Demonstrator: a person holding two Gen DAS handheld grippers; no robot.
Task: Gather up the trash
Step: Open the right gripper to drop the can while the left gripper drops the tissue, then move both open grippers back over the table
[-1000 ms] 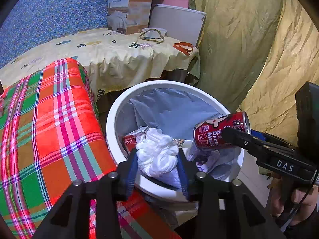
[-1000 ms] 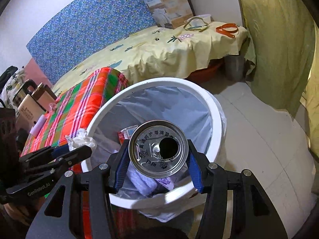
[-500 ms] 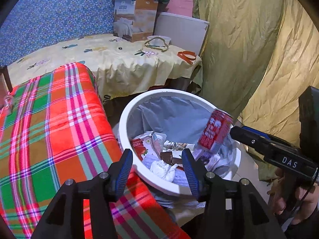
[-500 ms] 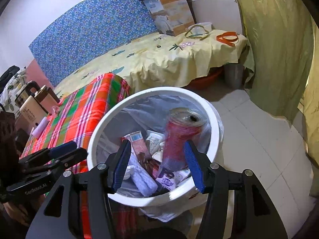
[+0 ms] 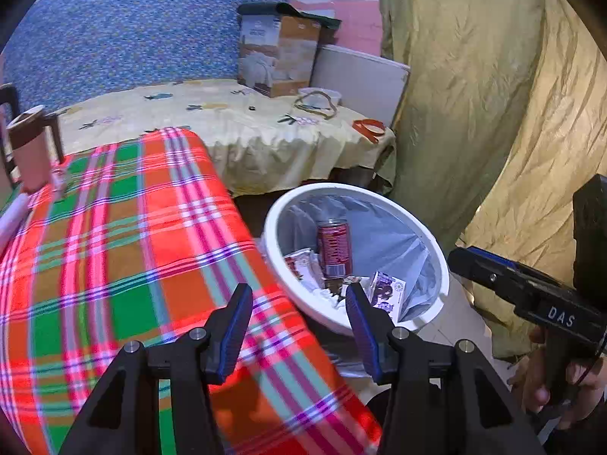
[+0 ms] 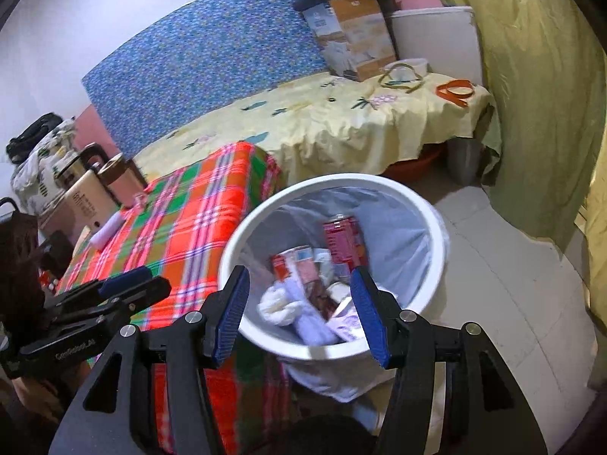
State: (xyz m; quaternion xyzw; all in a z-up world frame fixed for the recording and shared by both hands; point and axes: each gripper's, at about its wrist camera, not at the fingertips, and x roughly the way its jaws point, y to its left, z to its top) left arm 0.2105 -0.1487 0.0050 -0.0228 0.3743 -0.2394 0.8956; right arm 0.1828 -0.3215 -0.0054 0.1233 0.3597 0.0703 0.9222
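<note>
Both grippers have let go and drawn back since a second ago: the red drink can (image 5: 334,247) that the right gripper (image 6: 299,309) carried now stands inside the white trash bin (image 5: 436,265), leaning against the grey liner, and the crumpled white tissue (image 6: 280,305) that the left gripper (image 5: 299,328) pinched lies among the rubbish at the bin's bottom.

From the left wrist view, the left gripper hangs over the edge of the plaid-covered surface (image 5: 125,250), its blue-padded fingers spread wide with nothing between them. The bin sits just beside that surface, on the tiled floor. Next to the can lie a red-and-white wrapper (image 5: 299,263) and a small purple-printed carton (image 5: 389,290).

From the right wrist view, the right gripper is also spread wide and empty, hovering above the near rim of the bin. The can (image 6: 343,240) looks blurred here. The left gripper (image 6: 114,295) shows at the left edge of this view, over the plaid cloth.

Behind the bin, a table under a yellow cloth (image 6: 341,125) carries a cardboard box (image 6: 353,34), a small bowl with a loop of cord, and an orange strap (image 6: 455,91). Olive-yellow curtains (image 5: 474,94) hang at the right. A brown lidded cup (image 5: 30,148) stands at the far end of the plaid surface.
</note>
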